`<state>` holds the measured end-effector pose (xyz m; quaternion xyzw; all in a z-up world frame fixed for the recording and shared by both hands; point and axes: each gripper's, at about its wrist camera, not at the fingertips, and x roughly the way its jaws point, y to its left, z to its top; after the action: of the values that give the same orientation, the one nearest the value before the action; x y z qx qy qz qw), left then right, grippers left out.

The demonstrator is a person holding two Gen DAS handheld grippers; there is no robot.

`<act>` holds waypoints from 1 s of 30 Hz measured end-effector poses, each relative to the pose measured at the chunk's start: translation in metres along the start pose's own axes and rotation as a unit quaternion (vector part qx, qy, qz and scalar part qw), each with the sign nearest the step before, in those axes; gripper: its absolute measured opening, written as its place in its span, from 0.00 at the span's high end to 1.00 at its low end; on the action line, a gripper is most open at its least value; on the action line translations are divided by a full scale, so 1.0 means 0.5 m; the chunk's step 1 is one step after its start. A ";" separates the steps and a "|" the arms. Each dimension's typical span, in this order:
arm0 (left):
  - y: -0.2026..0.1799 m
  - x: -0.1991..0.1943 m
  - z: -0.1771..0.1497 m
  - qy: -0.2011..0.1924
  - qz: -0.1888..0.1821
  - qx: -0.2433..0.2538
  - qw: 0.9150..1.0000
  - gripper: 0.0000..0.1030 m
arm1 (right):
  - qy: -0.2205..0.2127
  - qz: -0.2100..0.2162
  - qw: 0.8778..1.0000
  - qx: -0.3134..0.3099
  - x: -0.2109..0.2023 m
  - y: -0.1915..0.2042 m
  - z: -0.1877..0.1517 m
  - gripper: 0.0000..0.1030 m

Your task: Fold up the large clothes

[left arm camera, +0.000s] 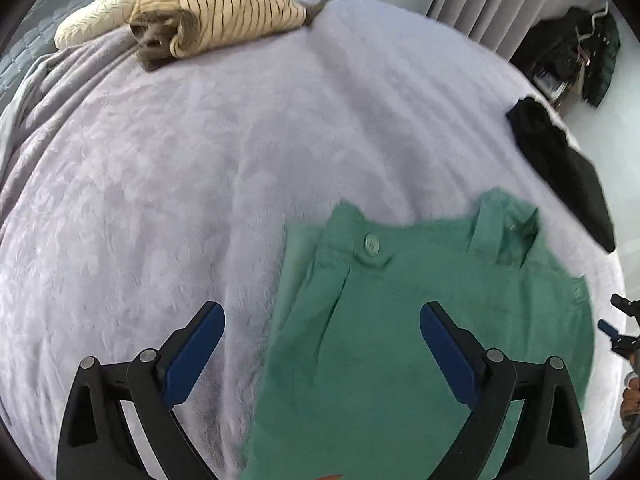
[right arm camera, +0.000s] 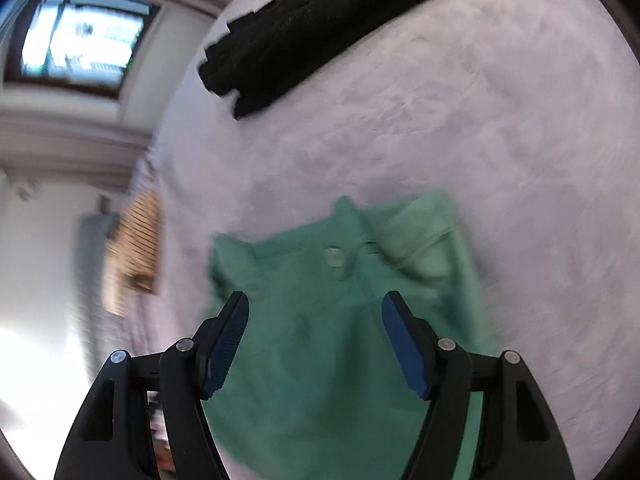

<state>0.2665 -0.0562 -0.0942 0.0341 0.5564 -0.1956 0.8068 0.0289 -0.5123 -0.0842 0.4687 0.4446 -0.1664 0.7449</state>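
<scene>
Now both sets of fingers stand spread and empty: left gripper and right gripper hover over the green garment, lying folded on the bed just beyond the pads, seemingly let go to settle.

A matt woven green garment is lying at lower right on a plush, embossed lilac bedspread; upper left, striped knit top is showing soft ribbing.
</scene>
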 end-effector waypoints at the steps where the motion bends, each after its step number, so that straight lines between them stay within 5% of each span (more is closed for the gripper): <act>1: -0.002 0.012 -0.007 0.008 0.001 0.001 1.000 0.05 | -0.003 -0.024 1.000 -0.013 0.006 0.002 -0.003 0.29; 3: -0.008 0.048 -0.028 0.027 0.010 0.003 1.000 0.05 | 0.006 -0.058 0.998 -0.038 0.025 0.000 -0.013 0.34; 6: -0.010 0.097 -0.056 0.044 0.050 0.015 0.998 0.05 | 0.036 -0.137 0.987 -0.070 0.081 -0.016 -0.033 0.77; 9: 0.016 0.129 -0.072 0.056 0.081 0.012 0.995 0.05 | 0.022 -0.162 0.985 -0.063 0.092 -0.046 -0.038 0.80; 15: 0.089 0.052 -0.077 0.038 0.074 0.005 0.997 0.13 | -0.023 -0.140 0.990 -0.009 0.006 -0.072 -0.046 0.75; 17: 0.105 0.022 -0.090 0.042 0.058 0.013 0.997 0.16 | -0.027 -0.096 0.995 0.006 -0.043 -0.082 -0.078 0.63; 19: 0.126 0.003 -0.113 0.053 0.036 0.006 0.998 0.16 | -0.031 -0.069 0.997 0.031 -0.087 -0.108 -0.122 0.37; 24: 0.191 0.026 -0.195 0.110 -0.015 -0.078 0.991 0.16 | -0.035 -0.033 0.990 0.136 -0.146 -0.210 -0.265 0.37; 28: 0.211 0.066 -0.240 0.143 -0.054 -0.124 0.980 0.16 | -0.013 0.015 0.976 0.216 -0.111 -0.276 -0.330 0.37; 30: 0.203 0.071 -0.239 0.138 -0.050 -0.121 0.982 0.32 | -0.009 0.041 0.969 0.245 -0.076 -0.294 -0.334 0.42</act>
<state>0.2076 0.0599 -0.1882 -0.0653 0.6828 -0.1604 0.7098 -0.1742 -0.4517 -0.1616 0.6532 0.3638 -0.2446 0.6174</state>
